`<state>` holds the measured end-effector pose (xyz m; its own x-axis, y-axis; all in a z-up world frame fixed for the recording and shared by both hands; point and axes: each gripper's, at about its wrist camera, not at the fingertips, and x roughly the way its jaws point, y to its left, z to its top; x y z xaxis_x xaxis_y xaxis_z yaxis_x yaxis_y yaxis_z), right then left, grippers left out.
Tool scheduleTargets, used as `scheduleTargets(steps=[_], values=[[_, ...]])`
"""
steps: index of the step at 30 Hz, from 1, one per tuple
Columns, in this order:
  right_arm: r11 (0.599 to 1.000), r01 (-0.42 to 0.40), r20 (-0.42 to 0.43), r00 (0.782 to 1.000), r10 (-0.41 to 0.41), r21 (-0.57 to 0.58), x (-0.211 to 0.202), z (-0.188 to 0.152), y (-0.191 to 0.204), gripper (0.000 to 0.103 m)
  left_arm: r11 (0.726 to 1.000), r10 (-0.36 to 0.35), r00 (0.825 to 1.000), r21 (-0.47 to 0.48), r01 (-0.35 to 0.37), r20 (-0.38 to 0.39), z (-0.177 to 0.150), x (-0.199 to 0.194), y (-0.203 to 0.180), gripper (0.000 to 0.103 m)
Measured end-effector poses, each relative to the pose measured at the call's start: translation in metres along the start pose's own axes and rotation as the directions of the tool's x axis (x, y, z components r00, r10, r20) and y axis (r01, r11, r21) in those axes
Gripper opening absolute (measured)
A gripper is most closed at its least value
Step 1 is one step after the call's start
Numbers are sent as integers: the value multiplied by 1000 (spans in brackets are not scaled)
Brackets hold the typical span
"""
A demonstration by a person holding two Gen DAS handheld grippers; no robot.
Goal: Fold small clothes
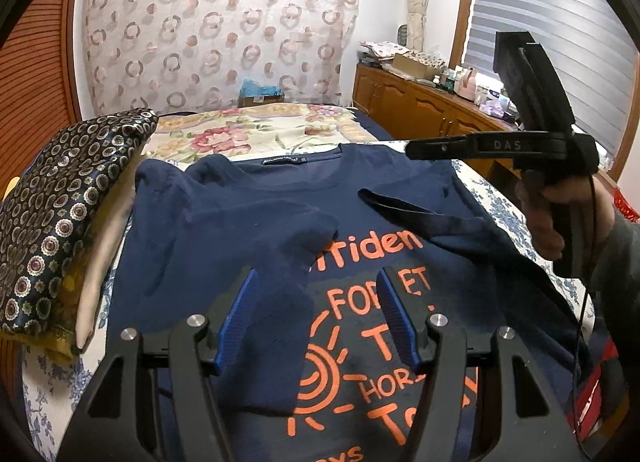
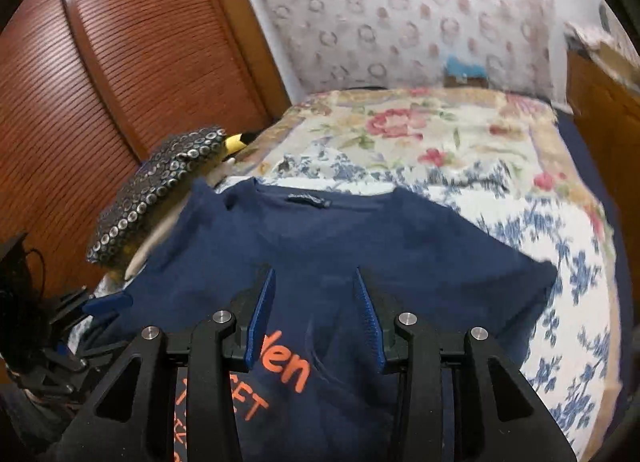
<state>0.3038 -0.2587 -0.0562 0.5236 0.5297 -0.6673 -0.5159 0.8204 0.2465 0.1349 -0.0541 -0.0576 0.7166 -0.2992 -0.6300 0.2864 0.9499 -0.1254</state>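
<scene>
Navy blue cotton T-shirt with orange printed lettering and a sun motif [image 1: 256, 230]: lay spread face-up on the bed with the blue-and-white floral cover [image 2: 560, 262], collar toward the far end, left sleeve folded inward over the chest and touching the print. Left claw [image 1: 316, 314]: hovered low above the shirt's printed front, pointing toward the collar, blue ribbed pads set wide apart with nothing between them. Right claw [image 2: 314, 310]: hung over the upper chest of the shirt, likewise aimed at the collar, its blue pads parted and empty; seen from the left wrist view, it was held raised over the shirt's right shoulder, the person's right hand [image 1: 560, 218] wrapped round its black handle, fingers horizontal. Dark patterned satin cushion with ring motifs [image 1: 60, 218]: sat at the shirt's left edge, just beside the sleeve.
</scene>
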Motion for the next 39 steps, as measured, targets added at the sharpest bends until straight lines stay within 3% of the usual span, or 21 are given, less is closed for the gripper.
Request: scheduleTargets(steps=[4, 8, 16, 18, 20, 22, 29, 33, 39], values=[[995, 103, -55, 993, -104, -18, -6, -19, -3, 40, 1000, -3, 1000, 2, 3, -1, -2, 0, -1, 62], [978, 200, -114, 972, -206, -63, -22, -52, -18, 40, 1000, -9, 1000, 9, 9, -4, -2, 2, -4, 62], [976, 218, -165, 963, -215, -5, -33, -90, -38, 41, 1000, -13, 1000, 10, 13, -16, -2, 6, -8, 62], [974, 224, -148, 963, -225, -20, -32, -90, -32, 34, 1000, -10, 1000, 10, 10, -16, -2, 7, -8, 62], [979, 198, -128, 971, -202, -43, -34, -88, -25, 9, 1000, -6, 1000, 8, 7, -16, -3, 8, -6, 62], [977, 199, -97, 974, -206, -72, -38, -87, -17, 3, 1000, -4, 1000, 4, 4, -15, -2, 8, -4, 62], [988, 88, -51, 994, -95, -125, -64, -92, 22, 3, 1000, -1, 1000, -14, 1, -8, -2, 5, 4, 62], [989, 21, -89, 995, -34, -144, -63, -105, 45, 2, 1000, 0, 1000, -19, 0, -2, -1, 3, 7, 62], [989, -4, -151, 988, -19, -150, -49, -122, 61, 6, 1000, 8, 1000, -21, -8, -3, -1, 1, 11, 62]])
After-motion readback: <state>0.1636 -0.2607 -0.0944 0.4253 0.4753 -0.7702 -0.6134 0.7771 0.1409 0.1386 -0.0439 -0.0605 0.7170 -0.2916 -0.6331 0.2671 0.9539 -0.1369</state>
